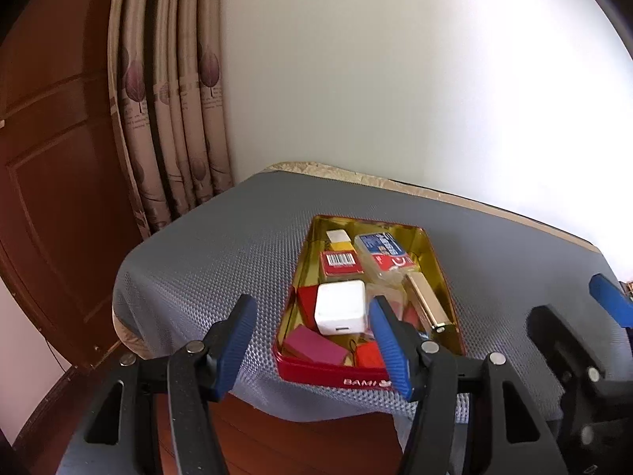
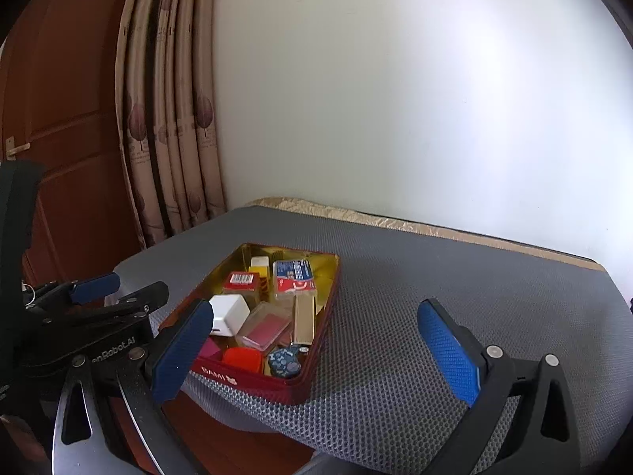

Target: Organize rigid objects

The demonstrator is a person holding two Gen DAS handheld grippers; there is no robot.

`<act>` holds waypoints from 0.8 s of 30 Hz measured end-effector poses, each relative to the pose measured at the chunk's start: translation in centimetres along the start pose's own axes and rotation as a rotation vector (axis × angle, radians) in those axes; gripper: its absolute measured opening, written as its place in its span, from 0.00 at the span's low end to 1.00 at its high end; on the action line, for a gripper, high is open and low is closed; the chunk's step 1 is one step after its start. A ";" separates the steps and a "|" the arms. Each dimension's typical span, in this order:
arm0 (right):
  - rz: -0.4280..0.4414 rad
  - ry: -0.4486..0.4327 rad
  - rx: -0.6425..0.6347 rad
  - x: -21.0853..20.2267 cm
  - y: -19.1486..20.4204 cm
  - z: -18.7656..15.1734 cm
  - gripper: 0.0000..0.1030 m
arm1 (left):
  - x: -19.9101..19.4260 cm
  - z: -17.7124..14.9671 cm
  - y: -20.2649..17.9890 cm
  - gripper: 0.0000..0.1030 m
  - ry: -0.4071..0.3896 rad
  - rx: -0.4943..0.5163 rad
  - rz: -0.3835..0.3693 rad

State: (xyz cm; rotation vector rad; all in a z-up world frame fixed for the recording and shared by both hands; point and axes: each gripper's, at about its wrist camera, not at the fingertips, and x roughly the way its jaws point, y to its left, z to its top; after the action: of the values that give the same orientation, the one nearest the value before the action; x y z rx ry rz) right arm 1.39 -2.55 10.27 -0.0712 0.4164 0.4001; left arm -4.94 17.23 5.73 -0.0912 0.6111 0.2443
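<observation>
— Tin (image 1: 368, 382) first: where does it sit?

— Near the front edge of the grey mesh mat (image 1: 205, 245) that covers the table, red outside, gold inside, no lid on it. Its front wall reads BAMI.

— What lies in it?

— White charger cube (image 1: 341, 308) towards the front, a red box with a barcode (image 1: 339, 263) behind it, a blue and red packet (image 1: 381, 251) beside that, a gold bar (image 1: 427, 303) along the right wall. Front corner holds a pink block (image 1: 316, 344) and an orange-red piece (image 2: 243, 360). From my right side I also see a clear case with a red insert (image 2: 263, 326) and a blue patterned disc (image 2: 283, 361).

— Your tongs?

— My left gripper (image 1: 312, 348) stands wide, nothing between the blue pads, hovering just before the tin's front wall. My right gripper (image 2: 316, 350) is wide too and empty, its left pad (image 2: 182, 352) in front of the tin's near corner, the other over bare mat.

— Touching anything?

— Neither, as far as I can tell.
</observation>
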 end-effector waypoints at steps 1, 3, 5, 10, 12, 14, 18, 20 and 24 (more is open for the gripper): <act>0.003 0.006 0.005 0.0 0.0 -0.1 1.00 | 0.1 0.0 0.1 0.59 0.007 -0.004 -0.007; 0.004 0.012 0.004 0.1 0.1 -0.2 1.00 | 0.2 -0.1 0.3 0.59 0.018 -0.022 -0.023; 0.002 0.011 -0.002 0.0 0.2 -0.2 1.00 | 0.4 -0.1 0.5 0.59 0.027 -0.030 -0.037; 0.007 0.003 -0.007 -0.1 0.3 -0.2 1.00 | 0.3 -0.1 0.1 0.59 0.012 -0.007 -0.044; 0.009 0.004 -0.004 0.0 0.2 -0.2 1.00 | 0.1 -0.1 0.2 0.59 0.000 -0.009 -0.046; 0.007 0.004 -0.006 -0.1 0.2 -0.2 1.00 | 0.0 0.0 0.3 0.59 -0.009 -0.013 -0.045; 0.009 -0.002 -0.007 -0.2 0.1 -0.2 1.00 | 0.1 -0.1 0.3 0.59 -0.002 -0.013 -0.042; 0.008 -0.005 -0.005 -0.3 0.1 -0.2 1.00 | 0.2 -0.1 0.3 0.59 0.004 -0.012 -0.044; 0.012 -0.001 -0.007 -0.2 -0.2 -0.1 1.00 | 0.2 -0.1 0.0 0.59 0.007 -0.001 -0.043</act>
State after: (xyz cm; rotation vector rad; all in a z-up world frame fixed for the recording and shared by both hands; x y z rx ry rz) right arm 1.27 -2.81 10.20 -0.0754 0.4151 0.4133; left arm -4.84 17.29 5.51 -0.1064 0.6154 0.2026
